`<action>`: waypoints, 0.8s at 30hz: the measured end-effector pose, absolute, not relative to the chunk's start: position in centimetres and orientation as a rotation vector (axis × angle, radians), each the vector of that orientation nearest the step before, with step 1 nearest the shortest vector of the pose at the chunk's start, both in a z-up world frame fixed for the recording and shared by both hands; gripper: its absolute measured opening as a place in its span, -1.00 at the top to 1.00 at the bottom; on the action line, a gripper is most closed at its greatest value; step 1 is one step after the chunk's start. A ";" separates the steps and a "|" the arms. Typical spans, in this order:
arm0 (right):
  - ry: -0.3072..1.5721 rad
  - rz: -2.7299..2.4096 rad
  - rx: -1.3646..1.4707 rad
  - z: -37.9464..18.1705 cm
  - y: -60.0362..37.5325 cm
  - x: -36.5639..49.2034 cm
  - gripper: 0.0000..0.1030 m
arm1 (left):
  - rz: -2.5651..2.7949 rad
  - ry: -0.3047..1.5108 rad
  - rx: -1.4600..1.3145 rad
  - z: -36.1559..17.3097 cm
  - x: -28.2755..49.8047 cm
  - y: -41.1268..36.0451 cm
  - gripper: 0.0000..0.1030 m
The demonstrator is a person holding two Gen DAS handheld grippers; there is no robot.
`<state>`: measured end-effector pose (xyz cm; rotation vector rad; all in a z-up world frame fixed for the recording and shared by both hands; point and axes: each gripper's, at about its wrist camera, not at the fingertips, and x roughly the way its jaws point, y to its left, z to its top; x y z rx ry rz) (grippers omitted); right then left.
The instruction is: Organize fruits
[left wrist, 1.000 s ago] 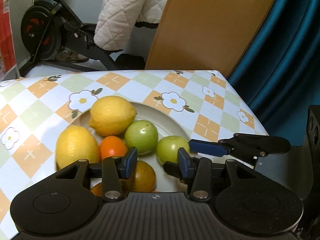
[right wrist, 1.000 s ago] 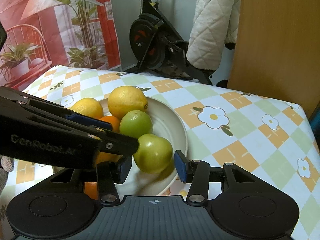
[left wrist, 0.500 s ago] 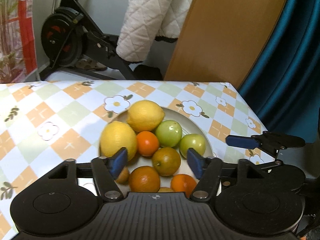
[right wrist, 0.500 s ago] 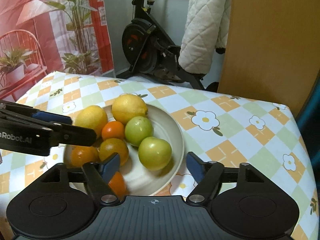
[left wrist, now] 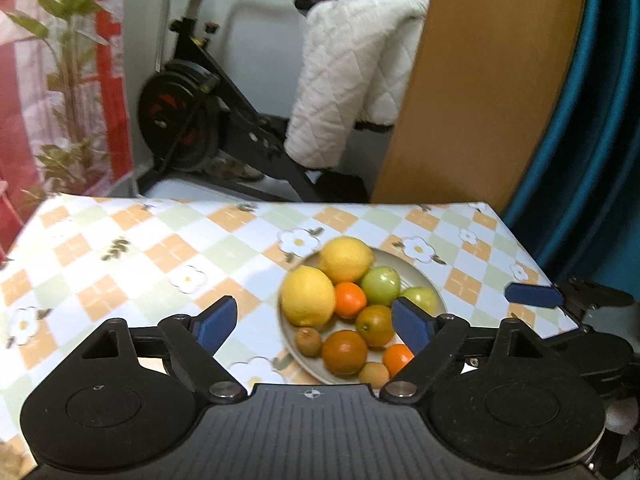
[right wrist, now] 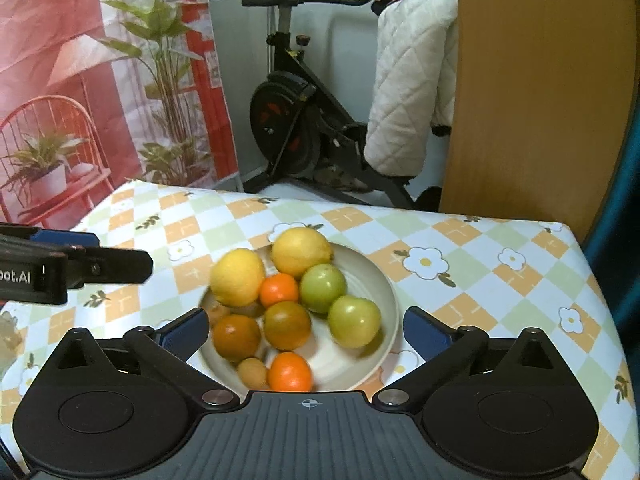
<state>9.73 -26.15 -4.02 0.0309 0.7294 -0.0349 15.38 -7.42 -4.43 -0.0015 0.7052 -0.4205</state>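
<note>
A black exercise bike (right wrist: 304,120) stands at upper centre of the frame. A white quilted cover (right wrist: 412,92) hangs over it, to its right. A brown wooden panel (right wrist: 536,92) fills the upper right. A red backdrop printed with plants (right wrist: 100,80) occupies the upper left. A teal curtain (left wrist: 592,128) borders the right edge.

Left wrist view — looks forward and down along its fingers from the table's (left wrist: 120,248) near-left; right wrist view likewise, from nearer the plate (right wrist: 384,280). Both share plate, table and exercise bike (left wrist: 188,120) — each catches the other's finger.
</note>
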 end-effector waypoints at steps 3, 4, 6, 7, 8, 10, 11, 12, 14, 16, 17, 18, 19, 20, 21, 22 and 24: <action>0.716 -0.045 0.044 -3.3 -25.4 9.0 -0.99 | -0.380 0.684 -0.002 -3.5 14.6 -6.5 -0.68; 0.714 -0.050 0.048 -3.0 -25.2 8.8 -0.99 | -0.363 0.675 -0.001 -3.2 14.2 -6.1 -0.68; 0.711 -0.062 0.055 -2.5 -24.7 8.3 -0.99 | -0.338 0.654 0.002 -2.6 13.7 -5.5 -0.68; 0.708 -0.067 0.055 -2.2 -24.5 8.1 -0.99 | -0.328 0.644 0.002 -2.2 13.3 -5.3 -0.68; 0.703 -0.072 0.054 -1.9 -24.3 7.8 -0.99 | -0.320 0.633 0.001 -1.9 13.0 -5.0 -0.68; 0.693 -0.076 0.055 -1.3 -23.9 7.3 -0.99 | -0.313 0.614 -0.007 -1.3 12.3 -4.5 -0.69; 0.688 -0.077 0.059 -1.0 -23.7 7.1 -0.99 | -0.310 0.610 -0.013 -1.0 12.0 -4.1 -0.69; 0.680 -0.075 0.064 -0.7 -23.5 6.7 -0.99 | -0.306 0.607 -0.021 -0.7 11.7 -4.0 -0.69; 0.669 -0.074 0.069 -0.1 -23.2 6.2 -0.99 | -0.299 0.600 -0.037 -0.3 11.2 -3.5 -0.69; 0.661 -0.075 0.070 0.3 -23.0 5.7 -0.99 | -0.290 0.593 -0.048 0.1 10.7 -3.1 -0.69; 0.656 -0.074 0.072 0.6 -22.8 5.4 -0.99 | -0.282 0.590 -0.050 0.3 10.5 -2.9 -0.69; 0.652 -0.074 0.075 0.8 -22.7 5.3 -0.99 | -0.272 0.583 -0.050 0.5 10.1 -2.7 -0.69; 0.648 -0.073 0.077 1.0 -22.5 5.0 -0.99 | -0.265 0.577 -0.051 0.6 9.9 -2.6 -0.70; 0.643 -0.070 0.080 1.2 -22.4 4.8 -0.99 | -0.257 0.570 -0.050 0.8 9.6 -2.5 -0.70; 0.640 -0.068 0.081 1.3 -22.3 4.6 -0.99 | -0.250 0.564 -0.049 0.9 9.4 -2.4 -0.70; 0.638 -0.067 0.080 1.5 -22.2 4.4 -0.99 | -0.246 0.559 -0.049 1.0 9.1 -2.3 -0.70; 0.634 -0.065 0.079 1.7 -21.9 4.1 -0.99 | -0.239 0.554 -0.052 1.1 8.8 -2.1 -0.70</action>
